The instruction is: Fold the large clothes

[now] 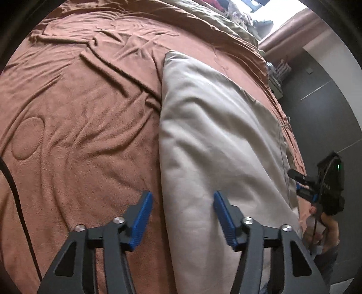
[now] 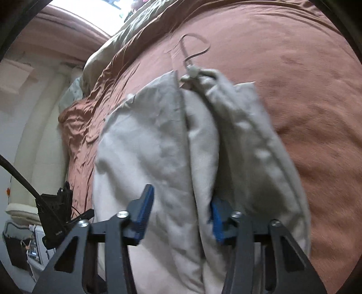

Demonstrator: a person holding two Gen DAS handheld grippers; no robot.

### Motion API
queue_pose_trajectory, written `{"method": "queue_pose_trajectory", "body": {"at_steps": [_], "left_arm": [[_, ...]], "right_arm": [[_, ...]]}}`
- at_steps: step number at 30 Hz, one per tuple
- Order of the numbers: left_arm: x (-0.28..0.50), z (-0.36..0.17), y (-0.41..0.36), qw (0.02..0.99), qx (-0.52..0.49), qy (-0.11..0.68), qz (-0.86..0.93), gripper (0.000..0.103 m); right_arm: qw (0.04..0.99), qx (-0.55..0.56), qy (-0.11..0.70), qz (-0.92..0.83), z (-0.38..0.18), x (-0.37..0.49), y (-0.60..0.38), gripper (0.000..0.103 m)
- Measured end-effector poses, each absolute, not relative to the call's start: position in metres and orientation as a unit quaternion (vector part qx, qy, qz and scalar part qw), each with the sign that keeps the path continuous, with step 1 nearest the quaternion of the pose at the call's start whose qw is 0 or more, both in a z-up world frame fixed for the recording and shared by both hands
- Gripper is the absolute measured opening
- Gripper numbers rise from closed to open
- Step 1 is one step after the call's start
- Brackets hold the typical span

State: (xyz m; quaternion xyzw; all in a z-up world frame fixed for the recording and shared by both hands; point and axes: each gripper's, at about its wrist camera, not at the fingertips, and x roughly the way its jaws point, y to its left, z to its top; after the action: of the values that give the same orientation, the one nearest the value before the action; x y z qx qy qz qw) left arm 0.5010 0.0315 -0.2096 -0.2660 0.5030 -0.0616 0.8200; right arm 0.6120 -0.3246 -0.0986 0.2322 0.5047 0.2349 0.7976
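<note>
A large pale grey garment [image 1: 217, 140] lies on a rust-brown blanket [image 1: 79, 113] on a bed. My left gripper [image 1: 182, 199] is open, its blue pads straddling the garment's left edge near its end. In the right wrist view the same garment [image 2: 153, 144] lies in bunched folds with a drawstring and toggle [image 2: 192, 71] at its far end. My right gripper [image 2: 181, 201] is open over the garment, with a fold of cloth draped over the right pad [image 2: 217, 217]. The right gripper also shows in the left wrist view [image 1: 301, 178] at the garment's right edge.
An olive-beige duvet [image 1: 215, 15] lies bunched at the bed's far side. A dark grey wall [image 1: 321, 108] stands to the right in the left view. A cream padded headboard [image 2: 38, 135] and a bright window [image 2: 90, 13] lie at the left in the right view.
</note>
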Motion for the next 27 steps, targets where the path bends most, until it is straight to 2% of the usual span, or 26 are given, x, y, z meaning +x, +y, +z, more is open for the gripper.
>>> {"method": "queue_pose_trajectory", "body": {"at_steps": [1, 3, 4, 10, 20, 24, 27], "left_arm": [[0.500, -0.209, 0.030, 0.820, -0.267, 0.502, -0.065, 0.044], [0.499, -0.207, 0.025, 0.824, -0.257, 0.501, -0.062, 0.043], [0.499, -0.206, 0.024, 0.825, -0.254, 0.501, -0.062, 0.040], [0.494, -0.192, 0.012, 0.834, -0.237, 0.493, -0.076, 0.038], [0.493, -0.179, -0.004, 0.842, -0.230, 0.475, -0.109, 0.038], [0.501, -0.196, -0.004, 0.825, -0.238, 0.501, -0.106, 0.046], [0.502, -0.199, -0.006, 0.823, -0.228, 0.509, -0.107, 0.048]], "right_arm": [[0.801, 0.218, 0.508, 0.230, -0.099, 0.614, -0.320, 0.019], [0.810, 0.198, 0.507, 0.218, -0.098, 0.614, -0.316, 0.006], [0.815, 0.193, 0.500, 0.218, -0.094, 0.612, -0.316, 0.003], [0.856, 0.161, 0.453, 0.191, -0.062, 0.579, -0.322, 0.002], [0.852, 0.222, 0.449, 0.150, -0.088, 0.538, -0.370, 0.001], [0.850, 0.222, 0.456, 0.145, -0.085, 0.537, -0.372, 0.004], [0.850, 0.222, 0.454, 0.150, -0.073, 0.536, -0.379, 0.011]]}}
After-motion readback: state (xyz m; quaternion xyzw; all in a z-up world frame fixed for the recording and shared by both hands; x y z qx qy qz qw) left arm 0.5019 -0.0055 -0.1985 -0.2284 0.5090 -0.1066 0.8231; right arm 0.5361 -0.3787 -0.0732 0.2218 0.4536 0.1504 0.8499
